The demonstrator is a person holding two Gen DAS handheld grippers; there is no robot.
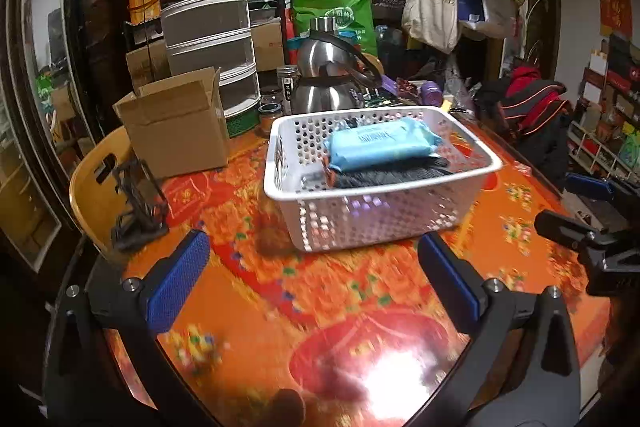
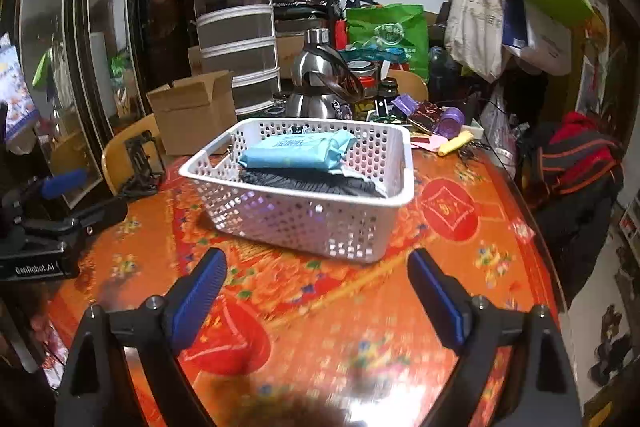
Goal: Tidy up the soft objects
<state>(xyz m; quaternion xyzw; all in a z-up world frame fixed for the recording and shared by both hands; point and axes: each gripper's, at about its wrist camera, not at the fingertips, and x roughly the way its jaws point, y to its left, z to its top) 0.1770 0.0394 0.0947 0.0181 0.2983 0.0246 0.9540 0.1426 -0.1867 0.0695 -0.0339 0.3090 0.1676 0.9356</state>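
a white perforated basket (image 1: 376,211) sits on a glossy orange patterned surface (image 1: 320,307). inside it, a blue soft packet (image 1: 380,143) lies on top of dark folded fabric (image 1: 392,177). the left tool (image 1: 316,275) and right tool (image 2: 316,291) hover near the basket, both spread wide and empty.

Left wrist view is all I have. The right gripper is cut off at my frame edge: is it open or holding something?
Observer: Open. The right gripper has its jaws wide with nothing between them, over the tablecloth short of the white basket.
Operator: Anything loose behind the basket's right side?
Observer: Yes. A yellow item lies on the table past the basket's far right corner, next to a purple roll.
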